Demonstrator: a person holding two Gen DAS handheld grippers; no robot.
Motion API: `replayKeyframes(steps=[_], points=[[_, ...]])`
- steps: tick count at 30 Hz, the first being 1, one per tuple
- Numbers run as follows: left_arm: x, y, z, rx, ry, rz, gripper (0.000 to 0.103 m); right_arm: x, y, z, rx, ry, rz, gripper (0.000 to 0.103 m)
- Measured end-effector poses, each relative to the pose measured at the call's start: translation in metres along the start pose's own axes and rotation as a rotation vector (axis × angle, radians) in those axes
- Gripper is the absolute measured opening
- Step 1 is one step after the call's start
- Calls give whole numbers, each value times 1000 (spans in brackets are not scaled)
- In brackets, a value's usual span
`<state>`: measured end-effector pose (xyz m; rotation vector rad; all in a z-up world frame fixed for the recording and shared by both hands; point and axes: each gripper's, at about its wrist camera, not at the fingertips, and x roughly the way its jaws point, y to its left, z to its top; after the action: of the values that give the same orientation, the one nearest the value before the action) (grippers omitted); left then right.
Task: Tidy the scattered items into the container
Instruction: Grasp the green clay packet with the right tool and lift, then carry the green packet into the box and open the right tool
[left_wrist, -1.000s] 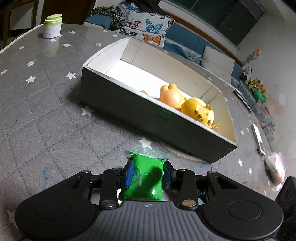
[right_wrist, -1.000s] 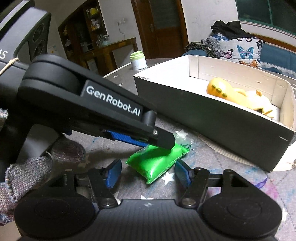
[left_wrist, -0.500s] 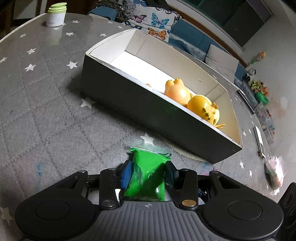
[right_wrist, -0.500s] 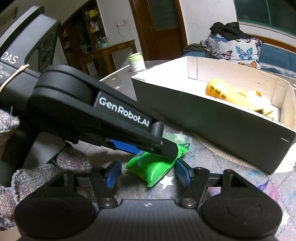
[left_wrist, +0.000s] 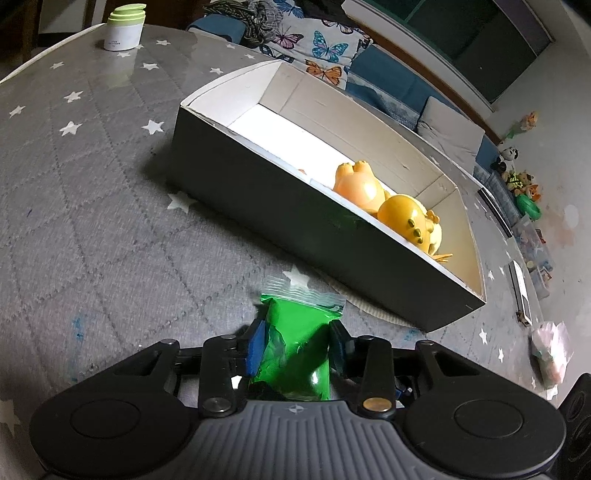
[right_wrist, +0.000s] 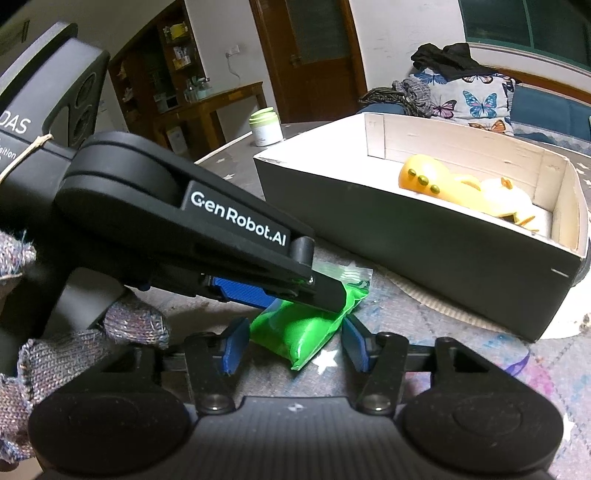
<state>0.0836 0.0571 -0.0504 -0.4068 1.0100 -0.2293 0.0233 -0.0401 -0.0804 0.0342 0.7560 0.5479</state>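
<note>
My left gripper (left_wrist: 295, 345) is shut on a green filled plastic bag (left_wrist: 295, 343) and holds it above the grey star-patterned table, short of the box. In the right wrist view the same green bag (right_wrist: 295, 332) hangs in the left gripper (right_wrist: 310, 295), lifted off the table. My right gripper (right_wrist: 291, 345) is open and empty just below and around the bag, not touching it. The dark box with white inside (left_wrist: 258, 192) holds orange and yellow toys (left_wrist: 402, 214); it also shows in the right wrist view (right_wrist: 424, 240).
A white jar with a green lid (left_wrist: 123, 29) stands at the far left table edge. A pale pink bag (left_wrist: 550, 354) lies on the table to the right. A sofa with butterfly cushions (right_wrist: 476, 99) is behind the table.
The left gripper has lifted the green bag off the table and carried it a little toward the box. The right gripper has stayed open beneath it.
</note>
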Motion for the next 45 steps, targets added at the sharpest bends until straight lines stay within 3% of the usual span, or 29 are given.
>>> replayKeyframes(steps=[29,45], points=[[-33,-11,10,-5,-79,13,38,-9,13,23,-45,-70,15,55],[-56,-34,48,43,-169,-6,38,-20,13,66,-82,-172,0,56]])
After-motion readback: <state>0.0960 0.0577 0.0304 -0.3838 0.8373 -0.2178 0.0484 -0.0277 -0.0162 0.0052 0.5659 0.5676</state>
